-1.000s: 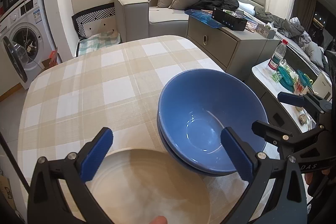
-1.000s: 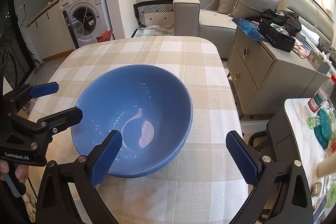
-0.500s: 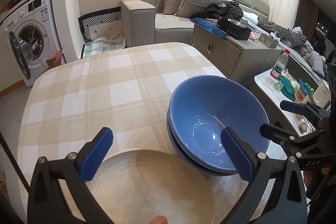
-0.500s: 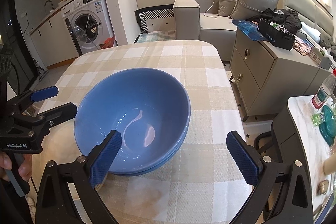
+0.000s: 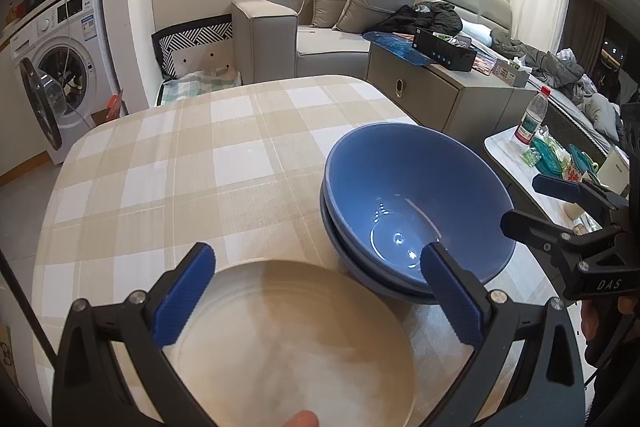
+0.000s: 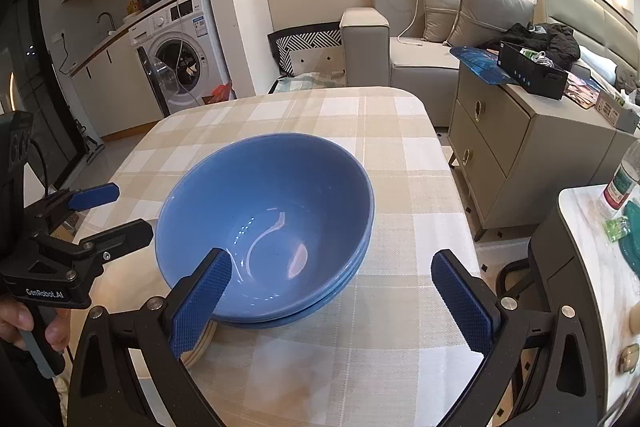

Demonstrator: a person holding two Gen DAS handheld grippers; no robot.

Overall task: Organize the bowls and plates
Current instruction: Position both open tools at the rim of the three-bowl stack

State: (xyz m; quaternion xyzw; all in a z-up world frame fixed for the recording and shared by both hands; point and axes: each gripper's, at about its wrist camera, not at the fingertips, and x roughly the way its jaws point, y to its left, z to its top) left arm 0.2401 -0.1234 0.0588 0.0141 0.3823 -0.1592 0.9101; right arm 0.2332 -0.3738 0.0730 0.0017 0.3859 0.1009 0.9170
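Two blue bowls point(image 5: 416, 203) point(image 6: 268, 215) sit nested on the checked table. A beige plate point(image 5: 296, 347) lies at the near edge, left of the bowls; only its rim point(image 6: 200, 343) shows in the right wrist view. My left gripper point(image 5: 320, 295) hovers open above the plate, its right finger in front of the bowls' near rim. Open too is my right gripper point(image 6: 332, 303), just short of the bowls, with its left finger overlapping their near side. Nothing is held by either. Each gripper appears in the other's view: the right gripper point(image 5: 560, 207) and the left gripper point(image 6: 100, 215).
The checked tablecloth point(image 5: 192, 163) covers the far half of the table. A grey cabinet point(image 6: 516, 131) stands to the right, with a sofa point(image 5: 320, 27) behind. A side table point(image 5: 532, 163) holds a water bottle point(image 5: 530, 115). A washing machine point(image 6: 180, 59) is at the left.
Both grippers have pulled back and risen a little, so the bowls and plate look smaller and farther off. The bowls and plate have stayed in place. Both stay open.
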